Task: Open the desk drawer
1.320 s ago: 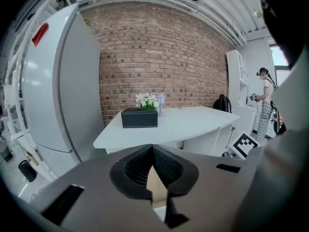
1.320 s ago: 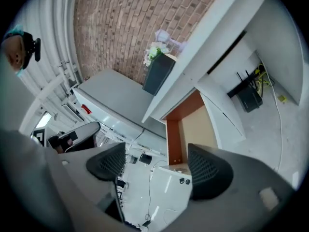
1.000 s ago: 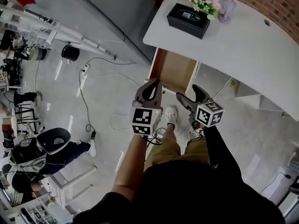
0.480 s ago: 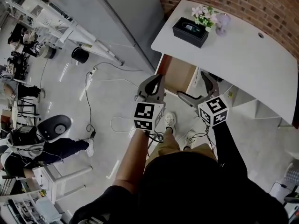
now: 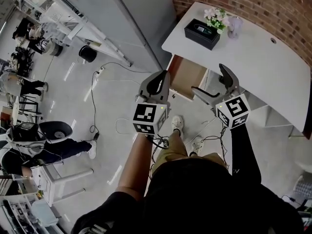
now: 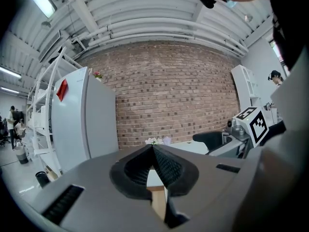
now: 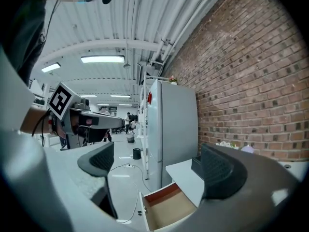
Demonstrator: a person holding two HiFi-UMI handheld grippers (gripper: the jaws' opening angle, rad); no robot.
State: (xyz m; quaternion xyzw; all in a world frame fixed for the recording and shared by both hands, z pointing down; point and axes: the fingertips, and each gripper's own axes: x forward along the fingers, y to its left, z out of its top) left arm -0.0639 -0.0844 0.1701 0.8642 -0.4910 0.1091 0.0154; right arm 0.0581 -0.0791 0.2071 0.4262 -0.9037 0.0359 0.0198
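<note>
The desk drawer (image 5: 187, 76) stands pulled out under the white desk (image 5: 258, 52), its wooden inside showing. In the right gripper view the drawer (image 7: 169, 204) lies low between the jaws. My left gripper (image 5: 157, 81) hangs in the air in front of the drawer, shut with nothing in it; its pads meet at the tip (image 6: 153, 146). My right gripper (image 5: 208, 78) floats beside it near the desk's edge, clear of the drawer. Its jaws have just been opening and now stand wide with nothing between them (image 7: 159, 170).
A black box (image 5: 202, 32) and a flower pot (image 5: 214, 14) stand on the desk's far left corner. A tall grey fridge (image 5: 131, 13) is left of the desk. Cables (image 5: 105, 74) trail over the floor. A seated person (image 5: 58, 155) and metal racks (image 5: 44, 13) are at the left.
Both grippers have risen in front of the desk. The right gripper has rolled and its jaws have spread wider. The drawer stays out.
</note>
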